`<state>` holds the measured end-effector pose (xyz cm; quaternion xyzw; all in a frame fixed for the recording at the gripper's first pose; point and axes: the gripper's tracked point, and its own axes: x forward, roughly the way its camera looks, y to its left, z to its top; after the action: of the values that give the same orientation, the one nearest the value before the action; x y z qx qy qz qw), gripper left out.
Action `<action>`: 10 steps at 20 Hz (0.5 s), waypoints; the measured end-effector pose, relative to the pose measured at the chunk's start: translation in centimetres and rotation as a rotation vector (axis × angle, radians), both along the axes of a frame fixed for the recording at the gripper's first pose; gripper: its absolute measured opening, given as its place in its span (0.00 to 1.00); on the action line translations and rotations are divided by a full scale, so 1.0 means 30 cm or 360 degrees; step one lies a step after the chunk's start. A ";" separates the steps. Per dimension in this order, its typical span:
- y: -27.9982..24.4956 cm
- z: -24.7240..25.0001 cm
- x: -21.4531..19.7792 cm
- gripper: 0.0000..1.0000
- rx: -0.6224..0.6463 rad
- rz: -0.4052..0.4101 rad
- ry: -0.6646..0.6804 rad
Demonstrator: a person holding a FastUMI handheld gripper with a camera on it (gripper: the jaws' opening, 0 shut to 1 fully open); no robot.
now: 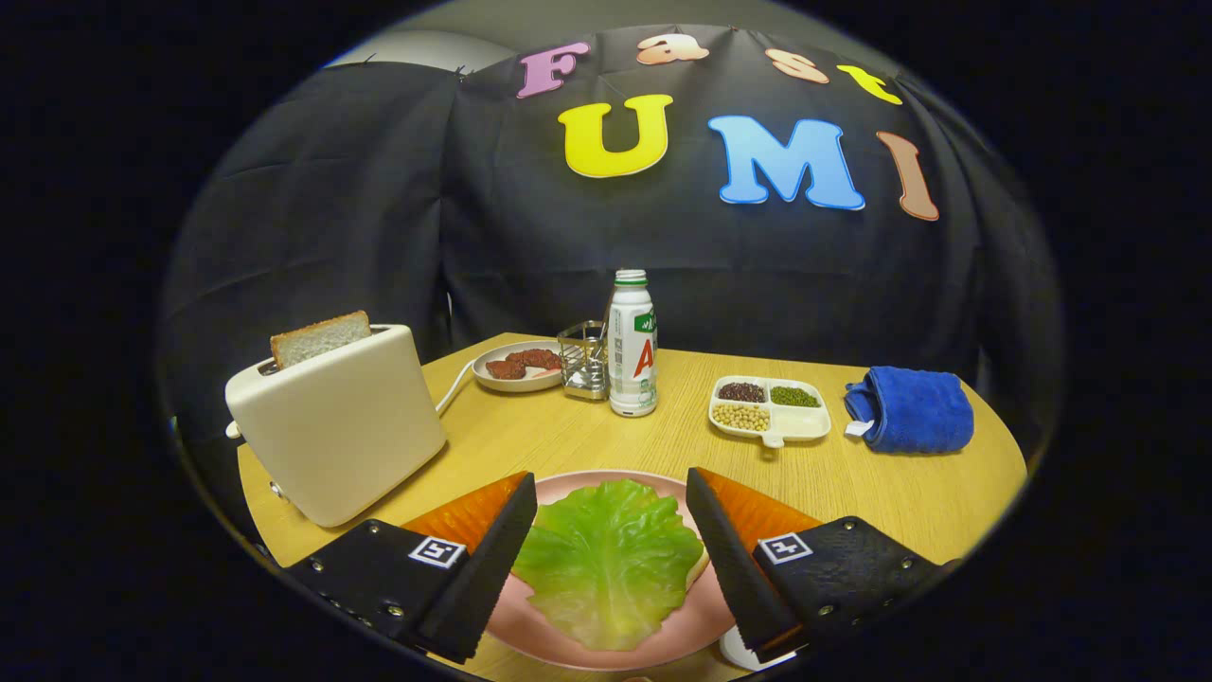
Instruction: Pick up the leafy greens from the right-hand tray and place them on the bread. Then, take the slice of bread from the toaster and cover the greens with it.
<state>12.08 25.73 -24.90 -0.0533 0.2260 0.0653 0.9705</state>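
Gripper (611,559) fingers spread wide and holding nothing, green lettuce leaf (611,559) lying between them over bread on the round pink plate (568,639), browned bread slice (320,338) upright in the cream toaster (336,426), light wooden table (881,483) beneath

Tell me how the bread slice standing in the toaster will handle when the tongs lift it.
The bread slice looks thin and porous, so probably light and easily crushed. It stands upright in the toaster slot, so it should slide straight up. The open tongs sit over the lettuce leaf, empty.
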 end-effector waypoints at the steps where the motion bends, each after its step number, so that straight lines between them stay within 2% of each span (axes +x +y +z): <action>1: 0.015 0.028 -0.004 0.97 0.0005 0.0004 -0.0037; 5: 0.145 0.157 -0.039 0.97 0.0071 0.0072 -0.0215; 10: 0.380 0.257 -0.105 0.96 0.0152 0.0239 -0.0374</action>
<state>8.92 37.13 -17.19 -0.0311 0.1028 0.1418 0.9840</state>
